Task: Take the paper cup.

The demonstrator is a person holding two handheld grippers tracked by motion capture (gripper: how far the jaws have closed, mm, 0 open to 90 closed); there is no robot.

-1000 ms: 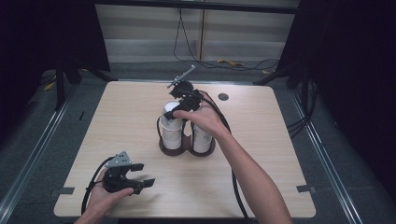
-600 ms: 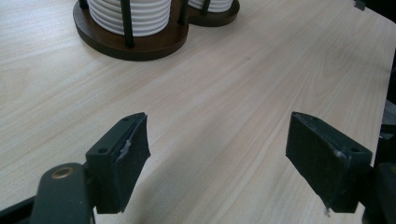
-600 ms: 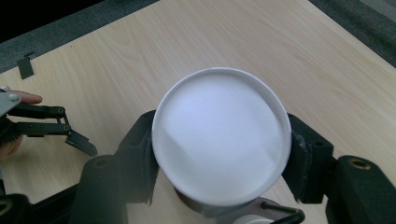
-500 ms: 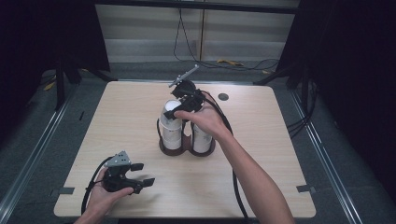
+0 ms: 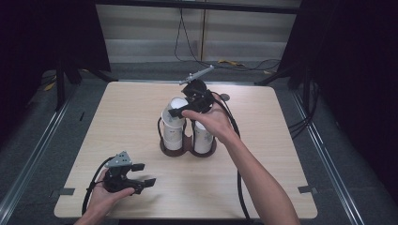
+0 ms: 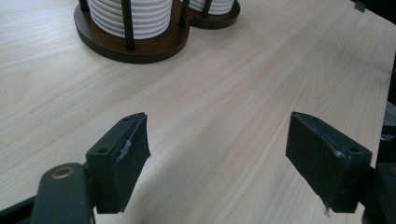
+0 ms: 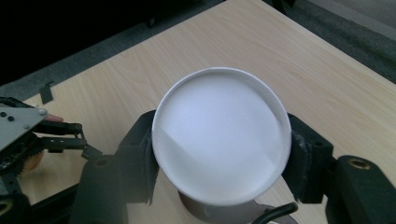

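Right gripper (image 5: 180,110) pinching white paper cup (image 5: 172,116) by sides, holding it above left stack in wooden cup holder (image 5: 187,149) at table (image 5: 281,154) centre. Left gripper (image 5: 141,174) resting spread near front-left corner. Risk: squeezing crushing thin cup; cups below lifting together.

White cup (image 7: 219,135); dark brown holder (image 6: 140,44)

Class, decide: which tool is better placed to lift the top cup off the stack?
Right. The right tool already clamps the top cup above the holder; the left tool rests open near the table edge.
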